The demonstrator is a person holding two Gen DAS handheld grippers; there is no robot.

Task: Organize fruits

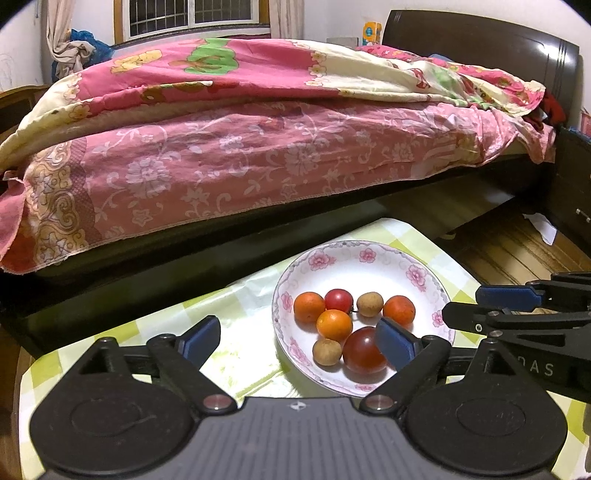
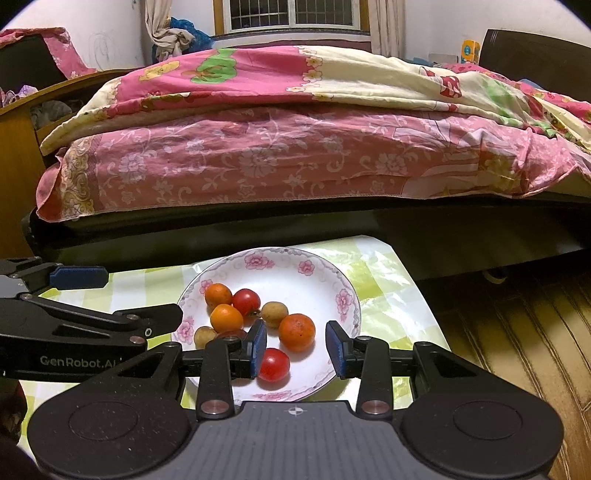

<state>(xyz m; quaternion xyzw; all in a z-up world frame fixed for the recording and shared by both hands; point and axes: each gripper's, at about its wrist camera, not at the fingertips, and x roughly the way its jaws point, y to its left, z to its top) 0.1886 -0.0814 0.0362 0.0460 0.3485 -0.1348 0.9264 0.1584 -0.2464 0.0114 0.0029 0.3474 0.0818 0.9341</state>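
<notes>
Fingers (image 1: 201, 341) spread wide beside the round plate (image 1: 421, 266).

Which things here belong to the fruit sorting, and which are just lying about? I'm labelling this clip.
Job:
floral plate
oranges
cherry tomatoes
longans
left claw
right claw

Lying about:
bed quilt
curtain
checked tablecloth

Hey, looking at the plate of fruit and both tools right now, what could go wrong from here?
1. The fruits are packed close on the plate; closing on one may nudge its neighbours, and round fruit rolls easily.
2. The right tool hangs open low over a red tomato and an orange; it might catch both.
3. The plate sits near the table edge, so a push could slide it toward the floor.
</notes>
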